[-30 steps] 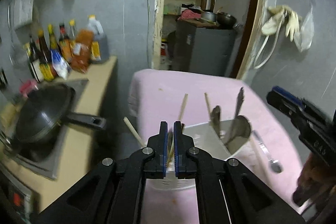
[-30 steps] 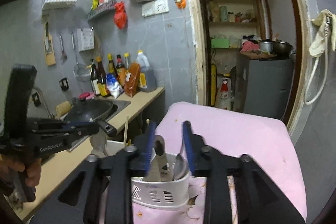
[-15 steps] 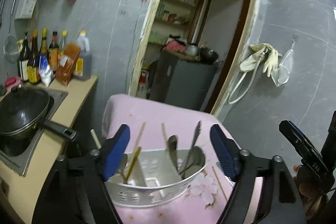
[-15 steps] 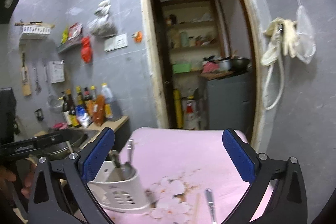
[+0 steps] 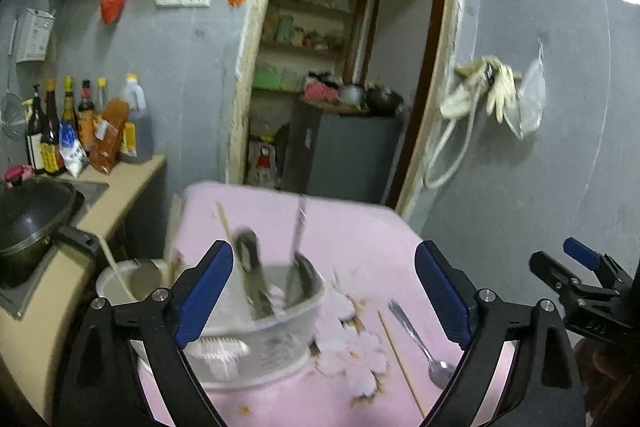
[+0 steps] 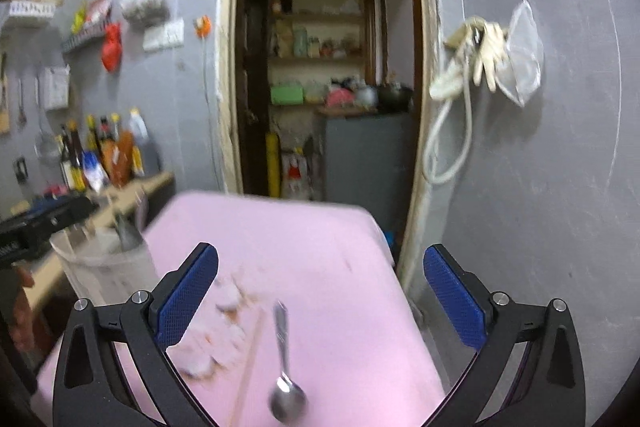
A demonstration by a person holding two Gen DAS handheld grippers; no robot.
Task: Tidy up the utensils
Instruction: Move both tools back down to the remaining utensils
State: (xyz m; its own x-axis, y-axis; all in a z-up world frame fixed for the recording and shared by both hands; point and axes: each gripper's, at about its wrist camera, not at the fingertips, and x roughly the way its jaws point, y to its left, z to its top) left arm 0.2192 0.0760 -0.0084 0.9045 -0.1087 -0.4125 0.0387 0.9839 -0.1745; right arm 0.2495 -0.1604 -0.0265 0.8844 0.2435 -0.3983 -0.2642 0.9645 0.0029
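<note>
Holder (image 5: 256,327): white plastic, slotted wall, blurred; sits on the pink table (image 5: 352,235) at about 7 o'clock in the left wrist view. Metal utensils (image 5: 296,267) stand upright in its near compartment; chopsticks (image 5: 114,271) lean in the far one, at 9 o'clock. In the right wrist view the holder (image 6: 104,263) is at 9 o'clock.

Spoon (image 6: 285,379): metal, lying flat on the table, bowl toward the camera, at 6 o'clock in the right wrist view. A single chopstick (image 6: 250,363) lies just beside it, to its left, roughly parallel. Both sit on or near the floral print.

Left gripper (image 5: 324,291): jaws wide apart, empty, touching nothing; the holder shows between and behind the blue pads (image 5: 204,295).

Right gripper (image 6: 320,299): jaws wide apart, empty, above the spoon and chopstick, no contact. It also shows at 4 o'clock in the left wrist view.

Surroundings: wok (image 5: 28,223) on the counter at 9 o'clock, sauce bottles (image 5: 68,127) behind it, open doorway (image 6: 328,67) at 12 o'clock, gloves (image 6: 476,63) hung on the wall at 2 o'clock.
</note>
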